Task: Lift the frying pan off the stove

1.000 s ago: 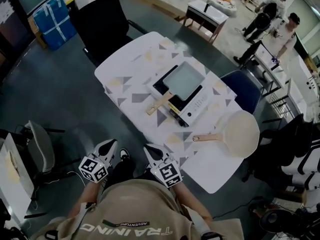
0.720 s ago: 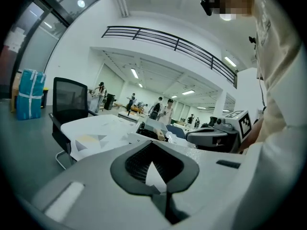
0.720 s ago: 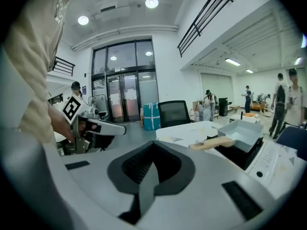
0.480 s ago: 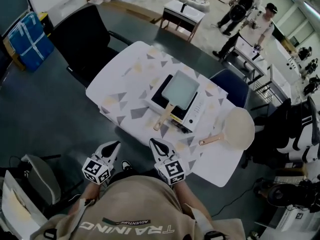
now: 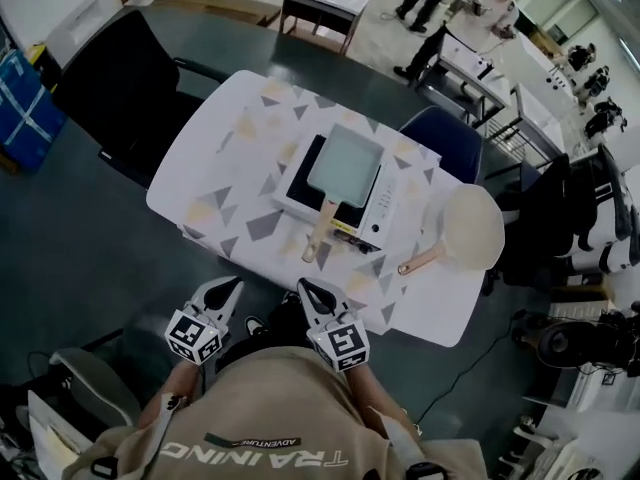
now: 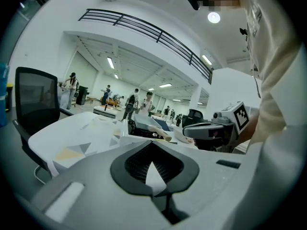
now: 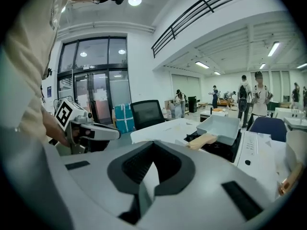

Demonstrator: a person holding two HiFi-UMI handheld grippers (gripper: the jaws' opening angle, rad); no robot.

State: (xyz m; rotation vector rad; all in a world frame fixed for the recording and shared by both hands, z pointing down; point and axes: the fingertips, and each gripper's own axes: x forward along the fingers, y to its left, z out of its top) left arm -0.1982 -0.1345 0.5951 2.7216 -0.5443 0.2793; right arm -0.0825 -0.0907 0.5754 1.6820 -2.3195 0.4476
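Note:
A square grey frying pan point(image 5: 346, 162) with a wooden handle point(image 5: 318, 232) sits on a white and black tabletop stove point(image 5: 372, 218) in the middle of the patterned white table point(image 5: 225, 183). Both grippers are held close to my body, short of the table's near edge and well away from the pan. My left gripper point(image 5: 228, 288) is shut and empty. My right gripper point(image 5: 306, 290) is shut and empty too. The right gripper view shows the pan point(image 7: 220, 127) and its handle point(image 7: 202, 140) ahead to the right. In the left gripper view the pan point(image 6: 154, 123) is small and far.
A round cream pan point(image 5: 470, 230) with a wooden handle lies on the table right of the stove. A black chair point(image 5: 115, 93) stands at the table's far left and a blue chair point(image 5: 445, 138) at its far right. Several people stand in the background.
The head view has shifted, so the table and stove now sit higher and more central. Both grippers stay shut near my body, pointing at the table.

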